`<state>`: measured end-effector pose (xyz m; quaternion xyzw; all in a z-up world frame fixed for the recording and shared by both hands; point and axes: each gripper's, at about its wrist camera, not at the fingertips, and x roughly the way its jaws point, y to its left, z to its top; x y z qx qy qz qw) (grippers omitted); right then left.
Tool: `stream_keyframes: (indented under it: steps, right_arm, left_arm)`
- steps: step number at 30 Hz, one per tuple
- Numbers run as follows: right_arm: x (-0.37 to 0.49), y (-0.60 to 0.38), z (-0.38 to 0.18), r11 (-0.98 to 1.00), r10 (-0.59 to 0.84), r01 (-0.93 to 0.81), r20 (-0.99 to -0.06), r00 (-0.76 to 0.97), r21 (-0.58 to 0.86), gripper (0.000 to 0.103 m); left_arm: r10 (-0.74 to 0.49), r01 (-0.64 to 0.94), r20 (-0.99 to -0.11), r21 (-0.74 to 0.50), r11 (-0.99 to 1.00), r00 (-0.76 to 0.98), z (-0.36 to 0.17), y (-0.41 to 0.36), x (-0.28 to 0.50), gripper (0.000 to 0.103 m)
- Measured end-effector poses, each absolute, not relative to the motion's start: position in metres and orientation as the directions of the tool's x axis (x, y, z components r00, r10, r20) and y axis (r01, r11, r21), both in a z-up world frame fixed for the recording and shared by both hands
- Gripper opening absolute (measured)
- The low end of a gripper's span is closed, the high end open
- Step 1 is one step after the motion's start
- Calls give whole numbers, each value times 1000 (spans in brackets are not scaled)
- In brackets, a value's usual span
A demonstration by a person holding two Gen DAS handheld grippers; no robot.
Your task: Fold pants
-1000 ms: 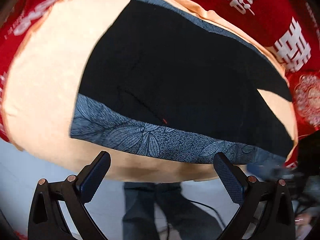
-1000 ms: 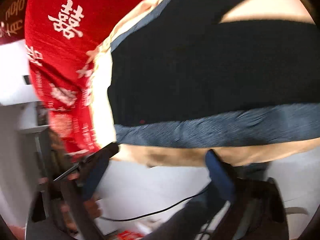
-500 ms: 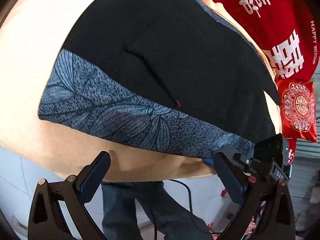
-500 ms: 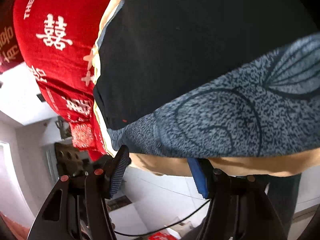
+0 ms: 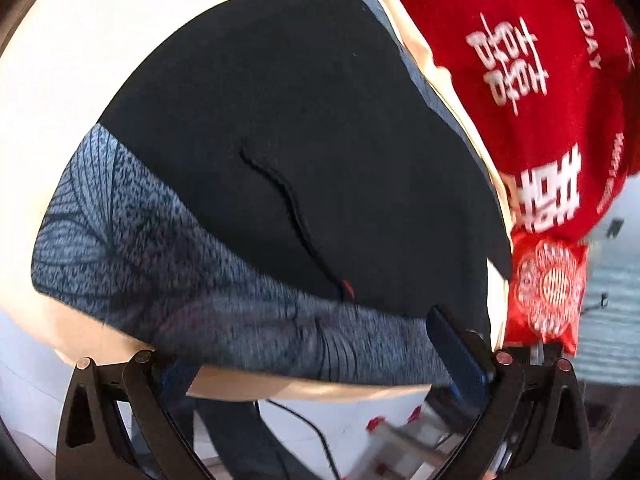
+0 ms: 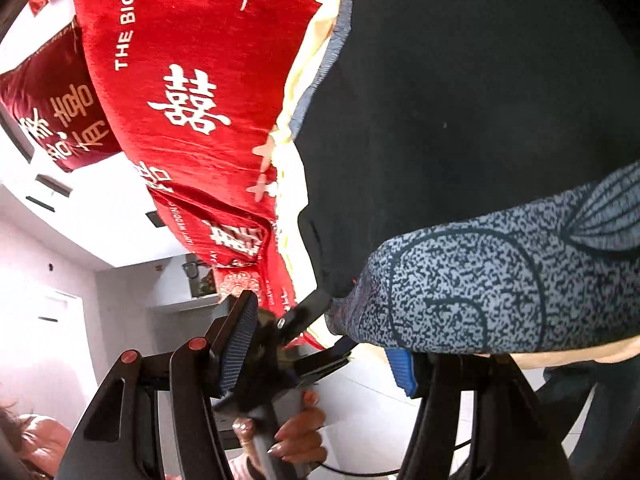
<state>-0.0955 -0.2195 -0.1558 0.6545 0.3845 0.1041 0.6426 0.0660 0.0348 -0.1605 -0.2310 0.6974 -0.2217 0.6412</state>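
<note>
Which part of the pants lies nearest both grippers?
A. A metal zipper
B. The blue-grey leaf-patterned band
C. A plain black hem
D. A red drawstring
B: in both wrist views the blue-grey leaf-patterned band of the black pants lies at the bed edge, between the open fingers of the left gripper and right gripper.

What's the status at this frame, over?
Left gripper and right gripper open, straddling the patterned waistband. Black pants flat, unfolded. Nothing obstructing.

A red blanket [image 6: 192, 92] printed with white double-happiness characters is spread beside a cream sheet [image 5: 64, 60]; a black cable [image 5: 316, 432] is seen below.
</note>
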Motion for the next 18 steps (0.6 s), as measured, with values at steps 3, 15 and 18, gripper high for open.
stream_keyframes:
  steps: [3,15,18]
  right_arm:
    - [-106,-221,-166,123,642,386,-370,672,914,65]
    - [-167,-252,-227,-121,470,423,-323,822,898,65]
    - [-182,-265,-223,-211,399,390,-285,872,896,34]
  left_arm:
    - [-566,-47,-821,-564,825,-78,-165,31,70,54]
    - [-547,174,-832,-554,814,-92,-103,15,96,21]
    - [-513,203,-851,-526,826,-117,-106,12,99,21]
